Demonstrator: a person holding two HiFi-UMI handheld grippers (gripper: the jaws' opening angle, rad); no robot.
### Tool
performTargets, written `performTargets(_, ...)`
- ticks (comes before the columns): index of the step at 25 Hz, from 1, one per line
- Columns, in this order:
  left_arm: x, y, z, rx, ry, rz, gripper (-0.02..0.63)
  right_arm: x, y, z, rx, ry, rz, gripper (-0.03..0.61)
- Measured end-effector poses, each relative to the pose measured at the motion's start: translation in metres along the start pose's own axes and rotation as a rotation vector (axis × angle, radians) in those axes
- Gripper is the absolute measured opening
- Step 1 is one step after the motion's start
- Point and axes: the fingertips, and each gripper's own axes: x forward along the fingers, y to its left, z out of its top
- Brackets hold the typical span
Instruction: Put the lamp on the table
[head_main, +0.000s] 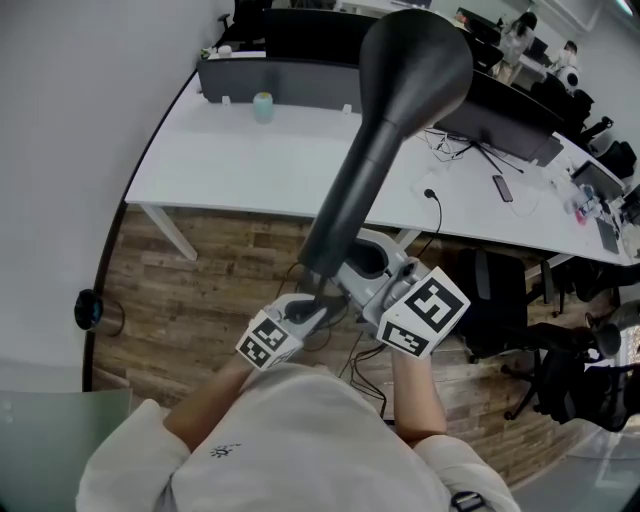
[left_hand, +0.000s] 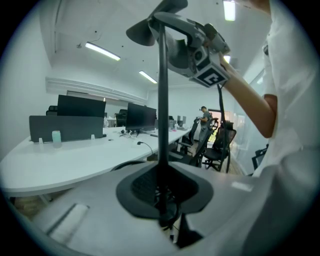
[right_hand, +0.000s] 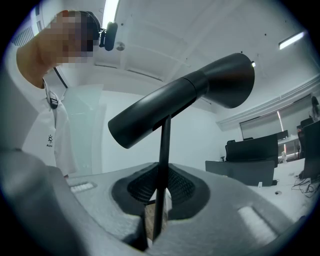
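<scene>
A black lamp (head_main: 400, 110) with a long conical head hangs in the air over the wooden floor, in front of the white table (head_main: 250, 165). Both grippers are shut on its thin black stem. My left gripper (head_main: 312, 303) grips the stem low, and the stem (left_hand: 162, 100) rises straight up between its jaws. My right gripper (head_main: 368, 268) grips it a little higher and shows near the top of the left gripper view (left_hand: 197, 50). In the right gripper view the stem (right_hand: 164, 165) runs up to the tilted lamp head (right_hand: 185, 100). The lamp's base is hidden.
On the table stand a dark divider (head_main: 280, 75), a pale cup (head_main: 262, 105), monitors (head_main: 510, 115), cables and a phone (head_main: 502, 187). Black office chairs (head_main: 560, 370) are at the right. A small dark bin (head_main: 90, 310) sits by the left wall.
</scene>
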Motion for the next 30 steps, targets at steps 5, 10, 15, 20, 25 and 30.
performTargets(5, 0.014, -0.014, 0.007, -0.008, -0.006, 0.033, 0.043, -0.019, 0.001, 0.002, -0.011, 0.007, 0.038, 0.041)
performTargets(10, 0.03, -0.033, 0.008, -0.027, -0.02, 0.075, 0.043, -0.042, 0.001, 0.0, -0.011, 0.013, 0.081, 0.041)
performTargets(15, 0.044, -0.048, 0.007, -0.038, -0.02, 0.097, 0.043, -0.062, -0.003, -0.004, -0.006, 0.018, 0.101, 0.041)
performTargets(20, 0.053, -0.057, 0.011, -0.039, -0.011, 0.102, 0.043, -0.075, -0.011, -0.003, 0.008, 0.006, 0.101, 0.041)
performTargets(25, 0.055, -0.06, 0.012, -0.043, -0.021, 0.127, 0.043, -0.084, -0.009, 0.0, 0.004, 0.005, 0.116, 0.041)
performTargets(30, 0.055, -0.066, 0.012, -0.046, -0.008, 0.127, 0.043, -0.089, -0.008, -0.002, 0.014, -0.007, 0.123, 0.041)
